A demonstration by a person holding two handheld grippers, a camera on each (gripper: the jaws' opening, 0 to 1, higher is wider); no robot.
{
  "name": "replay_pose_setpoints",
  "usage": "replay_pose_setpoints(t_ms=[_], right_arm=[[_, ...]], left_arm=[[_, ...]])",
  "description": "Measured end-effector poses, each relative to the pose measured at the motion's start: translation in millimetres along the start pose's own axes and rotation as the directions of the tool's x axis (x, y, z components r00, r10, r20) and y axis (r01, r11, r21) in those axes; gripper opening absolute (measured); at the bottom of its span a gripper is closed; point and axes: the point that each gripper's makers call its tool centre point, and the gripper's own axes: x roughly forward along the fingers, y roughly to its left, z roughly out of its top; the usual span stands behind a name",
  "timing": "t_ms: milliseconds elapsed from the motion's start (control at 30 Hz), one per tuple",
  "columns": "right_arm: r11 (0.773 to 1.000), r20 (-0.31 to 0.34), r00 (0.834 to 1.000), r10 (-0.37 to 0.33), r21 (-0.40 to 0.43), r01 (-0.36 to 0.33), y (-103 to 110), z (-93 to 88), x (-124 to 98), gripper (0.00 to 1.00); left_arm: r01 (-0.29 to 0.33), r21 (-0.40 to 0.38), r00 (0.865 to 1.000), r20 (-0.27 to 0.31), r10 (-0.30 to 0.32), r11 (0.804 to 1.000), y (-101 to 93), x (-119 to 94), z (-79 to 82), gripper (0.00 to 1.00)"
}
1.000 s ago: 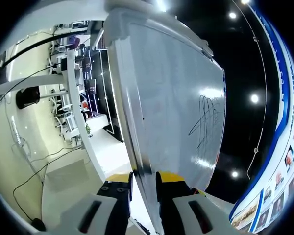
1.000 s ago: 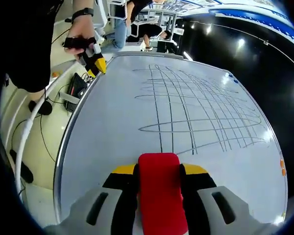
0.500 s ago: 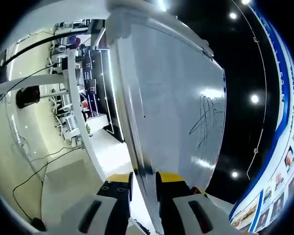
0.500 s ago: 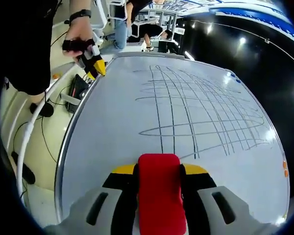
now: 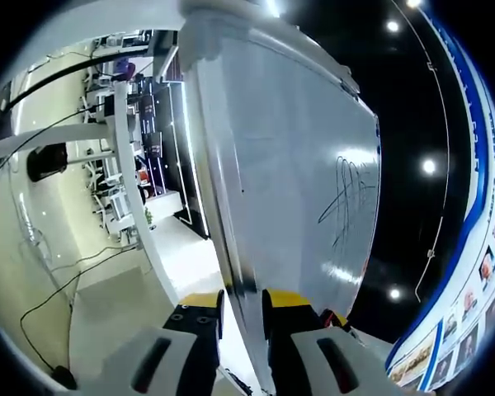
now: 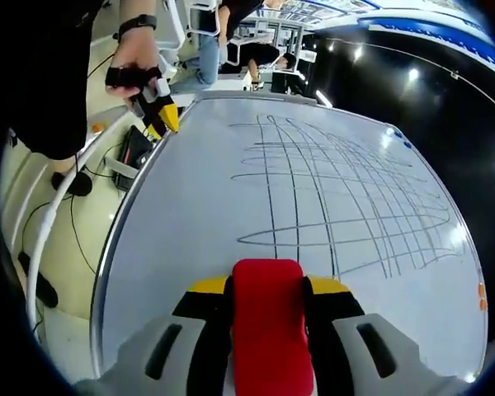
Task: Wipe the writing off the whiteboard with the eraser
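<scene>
The right gripper (image 6: 268,299) clenched a red eraser (image 6: 268,326) over the near, blank part of the whiteboard (image 6: 198,223). Beyond it lay a grid of dark lines (image 6: 338,206). At the far left edge, the left gripper (image 6: 161,115), in a person's hand (image 6: 132,62), pinched the frame. Cables (image 6: 70,223) trailed across the floor; desks (image 5: 107,177) stood farther off.

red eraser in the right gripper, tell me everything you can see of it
The eraser is a plain red block with rounded corners and a matte, soft-looking face. It sits lengthwise between the yellow-tipped jaws of the right gripper, which are shut on its two long sides. Its front end points at the lower part of the whiteboard, short of the black grid of lines. Whether it touches the board cannot be told.
</scene>
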Motion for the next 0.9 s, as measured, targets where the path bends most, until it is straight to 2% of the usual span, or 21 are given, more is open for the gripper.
replay_pose_setpoints(t_ms=[467, 900], right_arm=[[1.0, 0.014, 1.0, 0.008, -0.01, -0.008, 1.3, 8.3, 6.2, 0.35], [0.994, 0.048, 0.996, 0.077, -0.082, -0.073, 0.1, 8.7, 4.3, 0.35]], left_arm=[[0.004, 0.002, 1.0, -0.002, -0.004, 1.0, 0.2, 0.3, 0.6, 0.22], [0.004, -0.007, 1.0, 0.005, -0.004, 1.0, 1.1, -0.7, 3.6, 0.22]])
